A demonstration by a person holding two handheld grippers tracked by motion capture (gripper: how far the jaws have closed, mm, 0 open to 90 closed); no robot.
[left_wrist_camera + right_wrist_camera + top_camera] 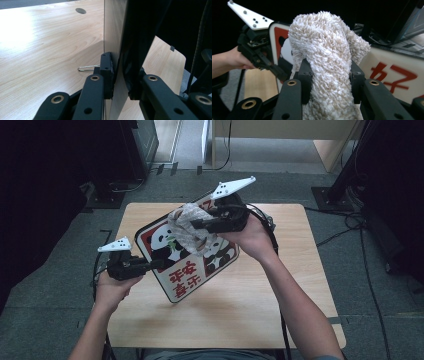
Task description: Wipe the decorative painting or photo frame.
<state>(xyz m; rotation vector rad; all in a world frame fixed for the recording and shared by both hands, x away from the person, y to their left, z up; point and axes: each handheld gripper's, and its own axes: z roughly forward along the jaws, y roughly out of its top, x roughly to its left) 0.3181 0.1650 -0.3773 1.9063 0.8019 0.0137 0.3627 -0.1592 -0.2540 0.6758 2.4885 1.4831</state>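
L tongs (pixel 159 264) clamp the lower-left edge of the panda sign board (pixel 187 270), holding it tilted above the desk (pixel 260 295). R tongs (pixel 196 225) grip a fluffy cloth (pixel 187 231) bunched btwn the jaws, resting on the board's printed face near the upper end. Board's long axis runs lower-left to upper-right, so the unwiped face lies down & left of the cloth, toward the L hand.
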